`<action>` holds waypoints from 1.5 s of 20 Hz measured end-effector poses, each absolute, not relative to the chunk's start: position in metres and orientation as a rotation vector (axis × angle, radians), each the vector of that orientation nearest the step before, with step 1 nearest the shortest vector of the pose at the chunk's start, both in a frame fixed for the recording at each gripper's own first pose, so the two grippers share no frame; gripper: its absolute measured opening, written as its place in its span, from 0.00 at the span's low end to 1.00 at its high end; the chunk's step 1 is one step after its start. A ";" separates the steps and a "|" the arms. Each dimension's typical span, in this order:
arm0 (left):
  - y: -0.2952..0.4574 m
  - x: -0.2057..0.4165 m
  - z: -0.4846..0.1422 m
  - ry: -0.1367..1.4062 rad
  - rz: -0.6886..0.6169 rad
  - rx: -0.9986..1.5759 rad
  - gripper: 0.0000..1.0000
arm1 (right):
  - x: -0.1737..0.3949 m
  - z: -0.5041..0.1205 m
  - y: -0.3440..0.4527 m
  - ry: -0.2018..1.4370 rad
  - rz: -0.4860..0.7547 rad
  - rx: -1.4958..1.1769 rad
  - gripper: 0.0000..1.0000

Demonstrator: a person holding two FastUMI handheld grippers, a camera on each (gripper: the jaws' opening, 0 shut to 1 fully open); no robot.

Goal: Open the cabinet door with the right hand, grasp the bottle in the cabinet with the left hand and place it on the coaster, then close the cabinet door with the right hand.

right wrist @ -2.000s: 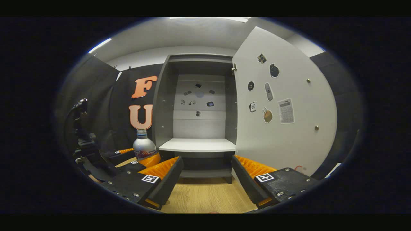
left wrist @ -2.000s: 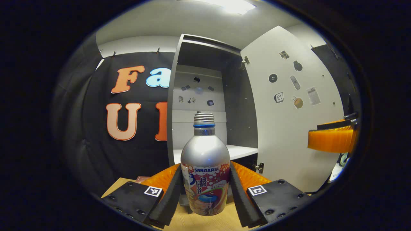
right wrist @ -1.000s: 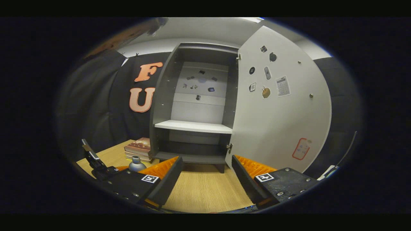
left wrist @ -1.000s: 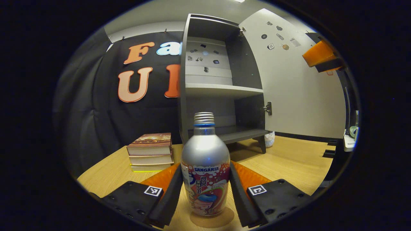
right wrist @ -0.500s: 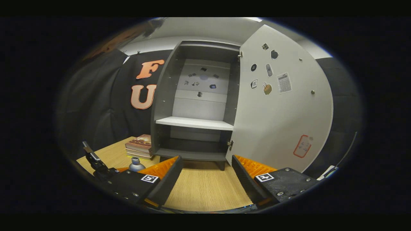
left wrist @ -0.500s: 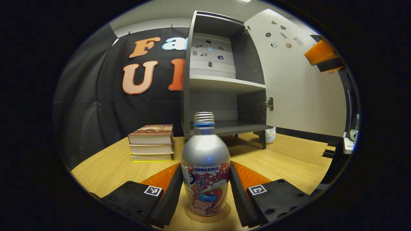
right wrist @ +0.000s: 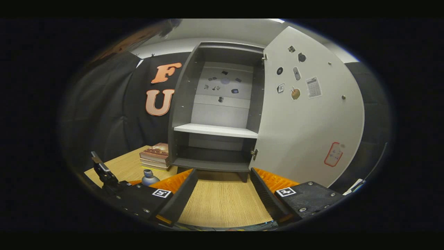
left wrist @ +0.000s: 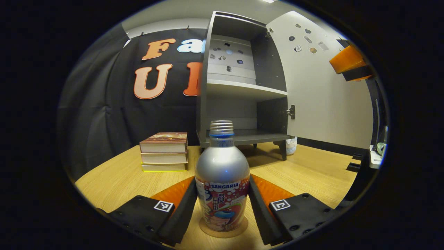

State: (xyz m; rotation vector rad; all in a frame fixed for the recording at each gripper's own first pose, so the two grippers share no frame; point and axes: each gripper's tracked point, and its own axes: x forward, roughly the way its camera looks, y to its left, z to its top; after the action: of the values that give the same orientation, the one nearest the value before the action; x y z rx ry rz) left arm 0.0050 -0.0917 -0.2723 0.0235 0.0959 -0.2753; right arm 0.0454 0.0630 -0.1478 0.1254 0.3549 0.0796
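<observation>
Both jaws: your left gripper [left wrist: 222, 211] clamps the bottle [left wrist: 222, 187]; your right gripper [right wrist: 223, 194] gapes empty.
Bottle sits on the coaster [left wrist: 223, 230]; release straight, avoid tipping.

In the right gripper view the bottle [right wrist: 150, 177] shows just its cap and shoulder; the right gripper's [right wrist: 222, 194] near left finger hides its body. In the left gripper view the bottle [left wrist: 222, 180] covers most of the coaster [left wrist: 239, 229]. The small stickers on the cabinet door [right wrist: 305, 114] and far inside the cabinet [right wrist: 218, 114] are too small to make out.
</observation>
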 end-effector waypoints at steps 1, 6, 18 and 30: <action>-0.093 0.006 -0.273 0.099 -0.275 0.032 0.87 | 0.045 -0.148 0.065 0.355 0.083 0.134 0.94; -0.099 0.009 -0.266 0.087 -0.309 0.058 0.94 | 0.047 -0.146 0.067 0.358 0.083 0.150 0.94; -0.104 0.036 -0.164 -0.006 -0.386 0.043 0.96 | 0.039 -0.082 0.030 0.311 -0.083 0.148 0.94; -0.107 0.014 -0.038 -0.052 -0.348 0.014 0.95 | 0.009 -0.049 -0.024 0.260 -0.135 0.146 0.94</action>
State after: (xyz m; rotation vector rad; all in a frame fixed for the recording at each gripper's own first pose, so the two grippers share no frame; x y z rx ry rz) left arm 0.0137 -0.1067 -0.0384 0.0135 -0.0517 -0.3484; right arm 0.0091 -0.0243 -0.0486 0.1455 0.2600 -0.1348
